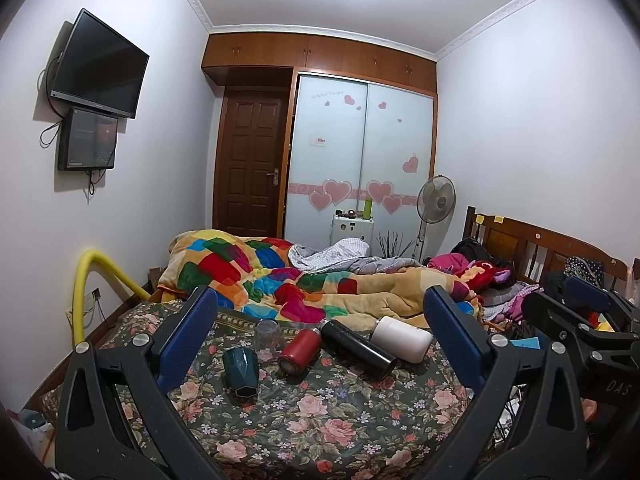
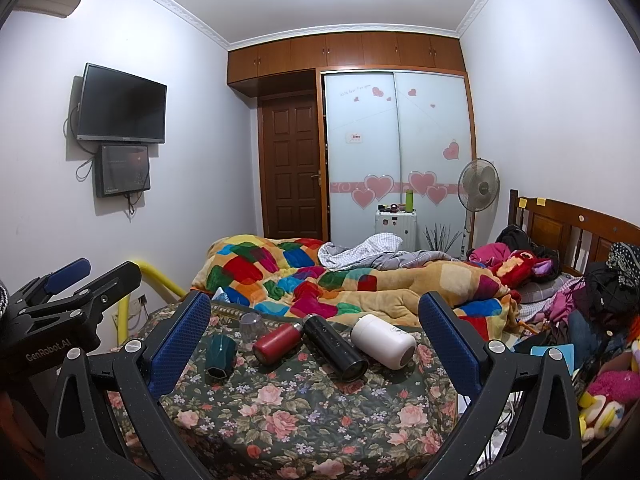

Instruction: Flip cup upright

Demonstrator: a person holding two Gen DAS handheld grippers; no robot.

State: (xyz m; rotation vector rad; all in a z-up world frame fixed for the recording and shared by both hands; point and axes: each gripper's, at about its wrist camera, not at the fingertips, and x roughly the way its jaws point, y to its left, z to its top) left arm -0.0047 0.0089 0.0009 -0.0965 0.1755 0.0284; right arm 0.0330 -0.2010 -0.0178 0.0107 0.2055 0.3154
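Both tongs stand wide apart and hold nothing: the left tongs [image 1: 320, 336] and the right tongs [image 2: 316, 340] hang above the near part of the floral cover [image 1: 320, 412] on the bed.

The teal cup [image 1: 240, 372] lies on its side at the left of the cover, mouth toward the camera. Just behind it a clear glass [image 1: 269, 334] stands upside down. To the right lie a red bottle [image 1: 299, 350], a black flask [image 1: 358, 347] and a white flask [image 1: 402, 338], close together; whether they touch is hard to tell.

The near part of the cover is free. The cover's left edge is near the teal cup. Behind the row rises a patchwork quilt [image 1: 280, 276].

The tongs' arms cut off the lower corners.
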